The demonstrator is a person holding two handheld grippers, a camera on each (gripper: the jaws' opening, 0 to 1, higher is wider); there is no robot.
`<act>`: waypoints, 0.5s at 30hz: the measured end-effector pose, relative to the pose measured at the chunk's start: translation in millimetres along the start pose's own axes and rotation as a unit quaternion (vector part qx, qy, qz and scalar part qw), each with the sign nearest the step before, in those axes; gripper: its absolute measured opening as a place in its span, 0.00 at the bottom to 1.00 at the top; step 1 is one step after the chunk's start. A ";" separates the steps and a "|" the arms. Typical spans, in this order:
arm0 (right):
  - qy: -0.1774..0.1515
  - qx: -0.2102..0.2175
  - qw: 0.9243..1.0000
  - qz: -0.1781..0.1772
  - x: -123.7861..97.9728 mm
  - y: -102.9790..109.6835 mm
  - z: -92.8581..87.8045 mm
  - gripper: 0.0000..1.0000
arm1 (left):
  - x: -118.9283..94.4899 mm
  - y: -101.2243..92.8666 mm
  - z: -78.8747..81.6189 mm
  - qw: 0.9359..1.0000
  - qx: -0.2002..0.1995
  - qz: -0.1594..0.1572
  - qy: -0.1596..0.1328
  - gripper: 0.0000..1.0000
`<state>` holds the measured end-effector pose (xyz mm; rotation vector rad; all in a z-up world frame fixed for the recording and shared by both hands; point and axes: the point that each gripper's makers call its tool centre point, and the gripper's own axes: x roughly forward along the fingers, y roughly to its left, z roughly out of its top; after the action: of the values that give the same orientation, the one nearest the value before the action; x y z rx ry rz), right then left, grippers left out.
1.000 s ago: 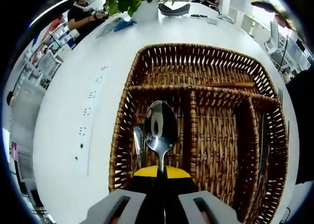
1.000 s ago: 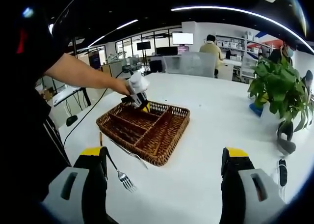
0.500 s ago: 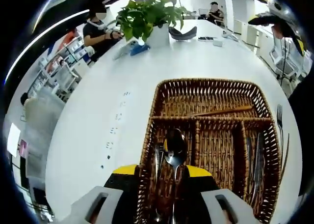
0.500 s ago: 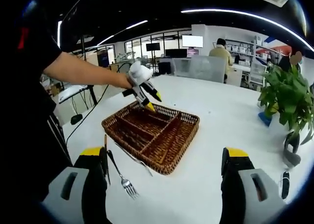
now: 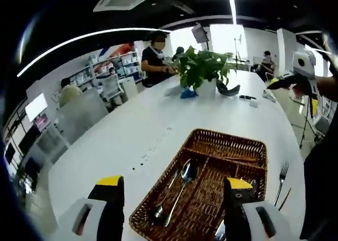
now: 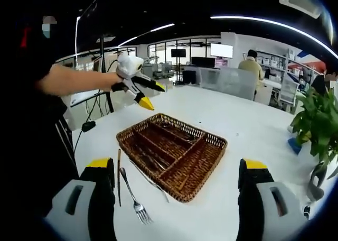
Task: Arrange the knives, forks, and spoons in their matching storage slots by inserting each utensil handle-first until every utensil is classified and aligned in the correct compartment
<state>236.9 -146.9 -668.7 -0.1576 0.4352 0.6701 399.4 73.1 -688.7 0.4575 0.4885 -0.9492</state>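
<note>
While spoons point(image 5: 182, 178) fill the basket point(image 5: 227, 144) (unlabelled), grippers gape.

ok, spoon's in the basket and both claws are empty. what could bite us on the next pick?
1. The fork and a thin utensil beside it lie flat on the white table, close against the wicker basket; a flat pick there could slip or nudge the basket.
2. The two spoons lie crossed in one slot, so they may need realigning.
3. The left claw hangs open above the basket and could cross the right claw as it reaches for the fork.
</note>
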 end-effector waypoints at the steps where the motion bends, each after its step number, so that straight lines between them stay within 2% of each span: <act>1: 0.001 -0.005 1.000 0.001 0.6 1.2 1.7 0.99 | -7.4 0.1 -2.3 1.000 -0.003 0.006 0.000 0.82; 6: 0.002 -0.022 1.000 0.001 2.2 1.1 8.5 0.99 | -42.1 0.0 -6.0 0.999 -0.028 0.031 -0.016 0.92; 11: -0.001 -0.032 0.999 -0.001 -1.2 2.0 16.0 0.99 | -78.0 -3.9 -5.3 0.995 -0.067 0.052 -0.054 1.00; 13: -0.004 -0.037 0.999 -0.001 -2.7 3.1 18.4 0.99 | -94.0 -10.2 -5.0 0.992 -0.088 0.059 -0.074 1.00; 15: -0.004 -0.043 0.999 0.000 -3.2 3.9 19.0 0.99 | -106.7 -16.2 -8.0 0.990 -0.095 0.066 -0.079 1.00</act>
<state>238.6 -140.4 -650.2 -0.2362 0.3986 0.6887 331.7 138.9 -635.7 0.2366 0.3961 -0.7948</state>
